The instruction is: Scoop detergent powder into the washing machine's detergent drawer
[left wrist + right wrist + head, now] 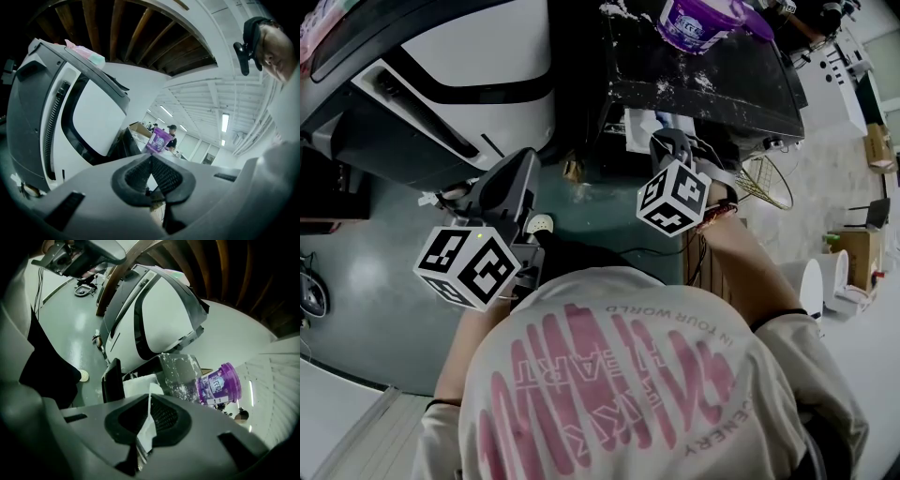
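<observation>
Purple tub (698, 21) stands on powder-dusted surface (750, 89). The right hand-held gripper (149, 398) pinches a thin white strip (146, 429); left hand-held gripper (151, 157) closed, empty.

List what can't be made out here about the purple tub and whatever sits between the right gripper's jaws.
Purple tub: label too small to read; the head view's top edge cuts it off.
Thin white strip between the right gripper's shut jaws: seen only edge-on, in that gripper's view; its identity is unclear.
Marker cube: hides those jaws in the head view.
</observation>
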Available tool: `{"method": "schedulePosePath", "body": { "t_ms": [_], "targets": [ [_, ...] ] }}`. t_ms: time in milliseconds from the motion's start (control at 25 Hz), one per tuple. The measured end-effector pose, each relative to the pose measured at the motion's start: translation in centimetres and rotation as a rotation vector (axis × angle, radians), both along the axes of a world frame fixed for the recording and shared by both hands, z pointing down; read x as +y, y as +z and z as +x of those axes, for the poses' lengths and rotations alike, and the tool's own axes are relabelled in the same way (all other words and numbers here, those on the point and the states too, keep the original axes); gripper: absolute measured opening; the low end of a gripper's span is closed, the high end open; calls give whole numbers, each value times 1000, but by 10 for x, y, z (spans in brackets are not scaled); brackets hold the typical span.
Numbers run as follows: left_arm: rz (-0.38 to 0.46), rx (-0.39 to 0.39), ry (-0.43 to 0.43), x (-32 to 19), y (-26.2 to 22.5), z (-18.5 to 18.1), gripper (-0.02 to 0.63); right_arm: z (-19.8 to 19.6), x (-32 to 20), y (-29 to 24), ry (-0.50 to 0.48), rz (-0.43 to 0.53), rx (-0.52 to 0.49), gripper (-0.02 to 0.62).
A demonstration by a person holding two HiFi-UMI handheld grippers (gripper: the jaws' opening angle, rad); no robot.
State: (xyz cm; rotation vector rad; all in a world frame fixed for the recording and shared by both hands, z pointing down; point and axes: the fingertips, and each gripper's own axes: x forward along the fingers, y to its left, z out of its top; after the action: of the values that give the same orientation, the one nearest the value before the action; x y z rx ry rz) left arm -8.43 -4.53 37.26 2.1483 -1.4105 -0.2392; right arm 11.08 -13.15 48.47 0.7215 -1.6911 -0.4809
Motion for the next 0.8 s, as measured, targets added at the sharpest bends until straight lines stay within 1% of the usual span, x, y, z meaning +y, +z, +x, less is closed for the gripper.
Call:
{"method": "schedulePosePath", "body": {
  "t_ms": [320,560,800],
  "targets": [
    [3,-3,-12,5,-1,2,1,1,0,-7,-34,84,15,8],
    [6,-4,-14,10,-2,4,2,-1,2,-12,-60,112,28,8],
    [12,-1,-15,14,-3,8,2,-1,5,-16,-123,179,126,6]
  ]
}}
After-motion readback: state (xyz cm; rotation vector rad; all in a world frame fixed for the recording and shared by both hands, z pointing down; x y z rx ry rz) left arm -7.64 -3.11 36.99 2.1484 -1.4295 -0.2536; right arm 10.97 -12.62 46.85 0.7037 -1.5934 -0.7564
